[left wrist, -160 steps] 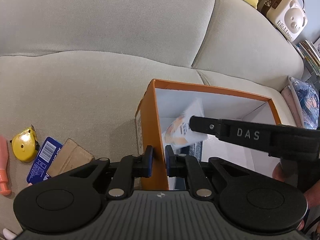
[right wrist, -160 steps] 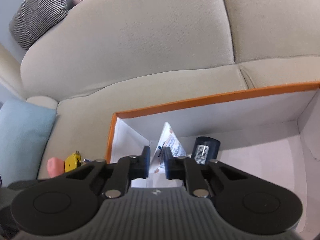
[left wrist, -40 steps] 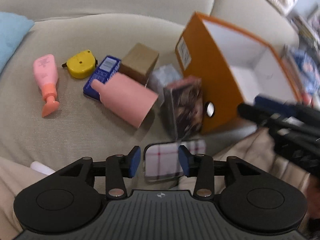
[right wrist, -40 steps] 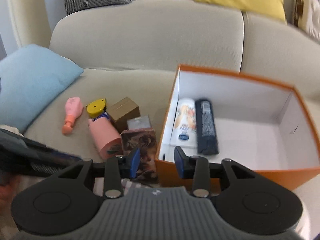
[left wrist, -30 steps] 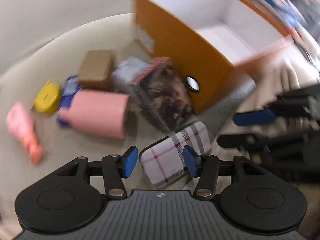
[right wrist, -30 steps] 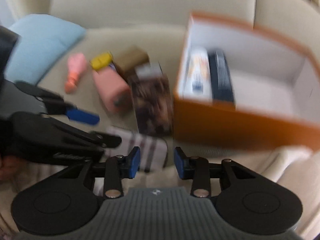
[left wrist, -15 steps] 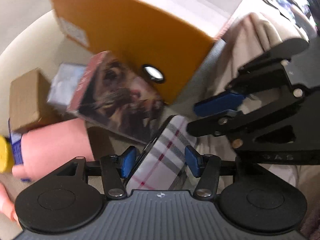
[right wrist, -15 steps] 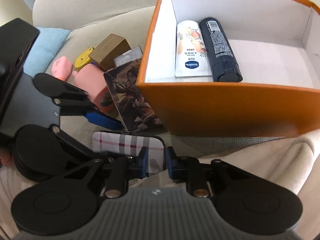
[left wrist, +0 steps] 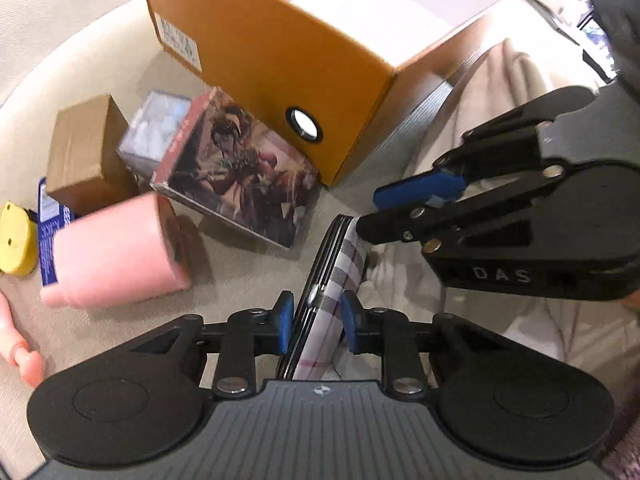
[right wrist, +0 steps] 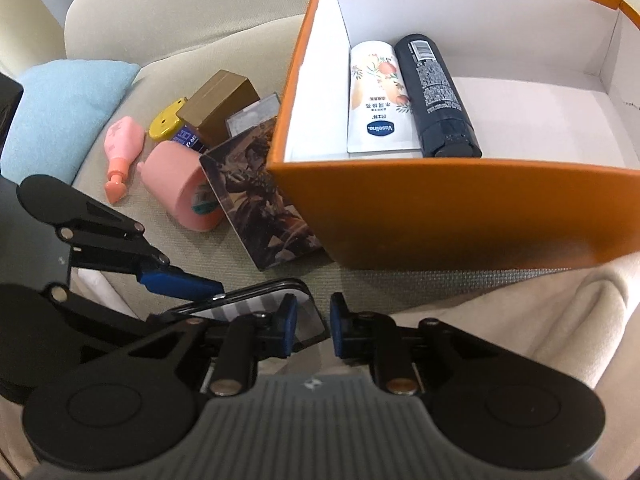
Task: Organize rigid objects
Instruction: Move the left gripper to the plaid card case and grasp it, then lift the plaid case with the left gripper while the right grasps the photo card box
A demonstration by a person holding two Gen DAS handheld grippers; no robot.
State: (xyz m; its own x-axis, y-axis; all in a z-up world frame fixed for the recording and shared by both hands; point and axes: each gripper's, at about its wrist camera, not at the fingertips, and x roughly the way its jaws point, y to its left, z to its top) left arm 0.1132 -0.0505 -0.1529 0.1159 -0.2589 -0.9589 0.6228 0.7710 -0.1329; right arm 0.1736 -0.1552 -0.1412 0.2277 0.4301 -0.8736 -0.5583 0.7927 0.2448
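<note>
We find the plaid case (left wrist: 334,280) stood on edge on the sofa (right wrist: 160,40), just before the orange box (right wrist: 460,216). The left tool (left wrist: 314,322) has just been closing and pinches its faces; the right tool (right wrist: 311,330), also closing, appears to nip its end, presumably steadying the lift. The picture box (left wrist: 240,176) and pink bottle (left wrist: 116,248) crowd the near side.

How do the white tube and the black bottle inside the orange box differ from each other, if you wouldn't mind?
The white tube is pale with a fruit print and a blue Vaseline logo; the black bottle is dark with small white text and a barcode. The white tube ends in a flat crimped edge, the black bottle in a rounded cap. Both lie flat, side by side and parallel, by the left wall of the orange box.
</note>
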